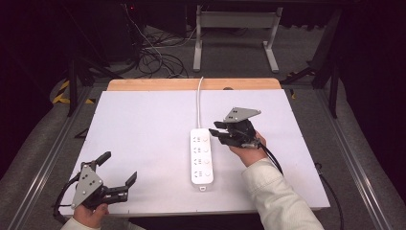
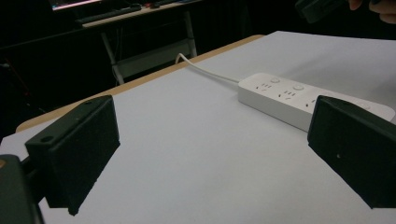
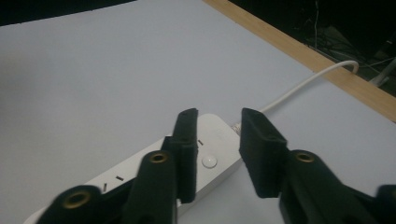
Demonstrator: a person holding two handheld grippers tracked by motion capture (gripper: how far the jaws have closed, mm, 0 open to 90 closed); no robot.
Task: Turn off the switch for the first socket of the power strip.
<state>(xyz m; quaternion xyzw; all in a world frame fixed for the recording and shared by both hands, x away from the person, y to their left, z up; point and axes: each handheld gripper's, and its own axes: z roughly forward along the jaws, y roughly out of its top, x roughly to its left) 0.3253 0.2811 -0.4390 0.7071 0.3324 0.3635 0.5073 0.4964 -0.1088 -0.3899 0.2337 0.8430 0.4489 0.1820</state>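
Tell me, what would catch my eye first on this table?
A white power strip lies in the middle of the white table, its cord running off the far edge. The right tool hovers beside the strip's cord end, jaws slightly apart. The left tool sits near the front left corner, jaws wide open.
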